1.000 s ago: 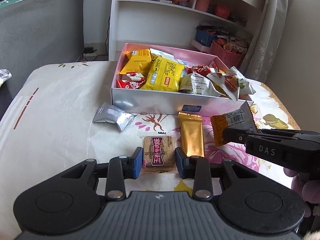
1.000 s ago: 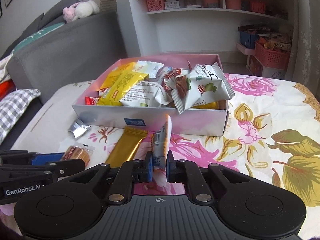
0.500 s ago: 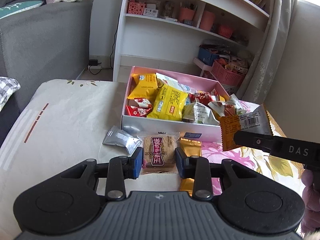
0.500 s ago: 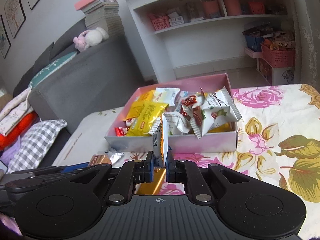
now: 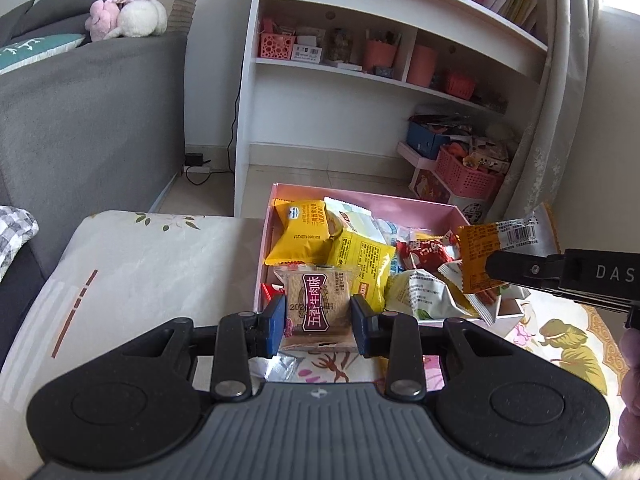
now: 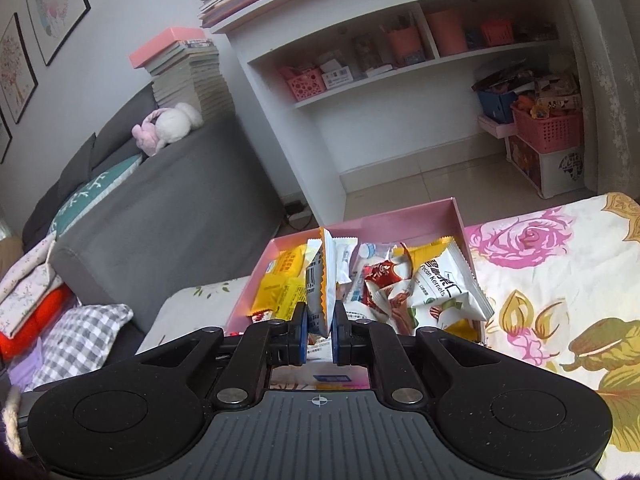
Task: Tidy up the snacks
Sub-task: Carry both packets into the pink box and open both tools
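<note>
A pink box (image 5: 360,194) (image 6: 400,220) full of snack packets stands on the flowered cloth. My left gripper (image 5: 319,314) is shut on a clear-wrapped biscuit packet (image 5: 318,304) with a maroon label, lifted in front of the box's near left corner. My right gripper (image 6: 319,334) is shut on an orange and white snack packet (image 6: 320,280), held edge-on above the box's near wall. In the left wrist view that orange packet (image 5: 500,244) hangs over the box's right side, pinched by the right gripper's black fingers (image 5: 520,268).
A silver packet (image 5: 276,366) lies on the cloth under my left gripper. A grey sofa (image 5: 80,120) stands to the left, a white shelf unit (image 5: 380,80) behind the box, pink baskets (image 5: 464,178) on the floor at right. A flowered tablecloth (image 6: 560,280) spreads to the right.
Both grippers have risen off the cloth with their packets and moved toward the box. The gold bar and silver packet stayed on the cloth and slid low in view.
</note>
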Demonstrator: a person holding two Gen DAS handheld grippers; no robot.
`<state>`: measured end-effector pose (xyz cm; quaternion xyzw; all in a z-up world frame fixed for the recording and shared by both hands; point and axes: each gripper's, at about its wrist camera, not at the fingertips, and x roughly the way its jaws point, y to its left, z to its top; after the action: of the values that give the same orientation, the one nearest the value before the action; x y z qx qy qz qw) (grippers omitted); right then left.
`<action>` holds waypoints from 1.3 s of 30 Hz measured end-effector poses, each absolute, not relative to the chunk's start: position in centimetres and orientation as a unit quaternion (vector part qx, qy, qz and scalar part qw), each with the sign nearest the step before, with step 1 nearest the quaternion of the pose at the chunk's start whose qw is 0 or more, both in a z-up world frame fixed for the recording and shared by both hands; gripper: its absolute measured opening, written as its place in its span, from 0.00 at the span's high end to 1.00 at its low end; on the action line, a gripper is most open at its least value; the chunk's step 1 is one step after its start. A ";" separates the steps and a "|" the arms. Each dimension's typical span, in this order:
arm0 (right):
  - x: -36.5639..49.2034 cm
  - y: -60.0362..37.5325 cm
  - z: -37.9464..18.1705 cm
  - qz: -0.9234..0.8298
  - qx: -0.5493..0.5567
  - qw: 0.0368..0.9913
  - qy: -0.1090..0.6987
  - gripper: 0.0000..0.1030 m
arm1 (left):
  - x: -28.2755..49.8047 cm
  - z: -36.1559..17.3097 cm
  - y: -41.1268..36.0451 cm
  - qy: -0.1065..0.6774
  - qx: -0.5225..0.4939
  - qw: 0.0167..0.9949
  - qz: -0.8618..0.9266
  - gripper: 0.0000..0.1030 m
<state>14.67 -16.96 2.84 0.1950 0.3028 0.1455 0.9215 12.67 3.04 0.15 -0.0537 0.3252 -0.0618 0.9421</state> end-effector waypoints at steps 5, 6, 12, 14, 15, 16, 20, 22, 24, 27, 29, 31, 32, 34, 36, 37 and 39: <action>16.4 -17.4 2.0 0.139 0.210 0.918 0.307 0.90 | 14.8 -0.7 3.0 0.327 -0.051 0.942 -0.055 0.69; 16.7 -17.4 1.8 0.140 0.214 0.916 0.310 0.90 | 15.1 -0.8 2.9 0.326 -0.048 0.943 -0.055 0.69; 18.2 -17.0 0.9 0.142 0.202 0.916 0.318 0.90 | 16.5 -1.3 2.3 0.320 -0.030 0.945 -0.055 0.69; 18.6 -17.0 0.7 0.141 0.203 0.916 0.316 0.90 | 16.8 -1.4 2.1 0.319 -0.026 0.946 -0.053 0.69; 18.8 -17.0 0.7 0.142 0.204 0.916 0.316 0.89 | 17.0 -1.5 2.1 0.319 -0.025 0.946 -0.053 0.69; 18.9 -17.1 0.6 0.143 0.206 0.915 0.316 0.89 | 17.1 -1.6 2.1 0.319 -0.025 0.946 -0.052 0.69; 19.4 -17.2 0.4 0.140 0.206 0.916 0.316 0.84 | 17.5 -2.0 2.1 0.319 -0.022 0.946 -0.049 0.69; 19.4 -17.3 0.4 0.134 0.205 0.918 0.313 0.83 | 17.5 -2.0 2.0 0.314 -0.017 0.948 -0.046 0.66; 19.4 -17.4 0.5 0.127 0.206 0.919 0.312 0.74 | 17.3 -1.9 2.0 0.306 -0.013 0.951 -0.048 0.53; 19.0 -17.6 1.0 0.123 0.204 0.924 0.301 0.64 | 17.0 -1.5 2.0 0.301 -0.012 0.952 -0.054 0.48; 18.8 -17.7 1.5 0.121 0.199 0.927 0.293 0.60 | 16.9 -1.3 1.8 0.303 -0.004 0.951 -0.054 0.45; 18.5 -17.6 1.9 0.122 0.198 0.929 0.286 0.53 | 16.7 -1.2 1.7 0.305 0.001 0.951 -0.053 0.42; 18.3 -17.5 2.2 0.123 0.196 0.930 0.284 0.52 | 16.5 -1.1 1.7 0.306 0.002 0.951 -0.053 0.42; 17.9 -17.4 2.6 0.125 0.190 0.932 0.281 0.51 | 16.3 -0.9 1.8 0.309 0.004 0.950 -0.052 0.40; 17.5 -17.2 2.9 0.126 0.185 0.933 0.281 0.47 | 16.0 -0.8 1.8 0.312 0.007 0.949 -0.051 0.39; 17.2 -17.1 3.0 0.127 0.183 0.934 0.281 0.43 | 15.8 -0.6 1.9 0.312 0.008 0.949 -0.051 0.38; 16.8 -17.1 3.3 0.126 0.179 0.934 0.281 0.39 | 15.3 -0.4 1.9 0.313 0.009 0.948 -0.051 0.35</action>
<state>16.78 -17.12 3.25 0.1792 0.2807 0.1264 0.9344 15.30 1.95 -0.39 0.0093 0.3129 -0.0508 0.9484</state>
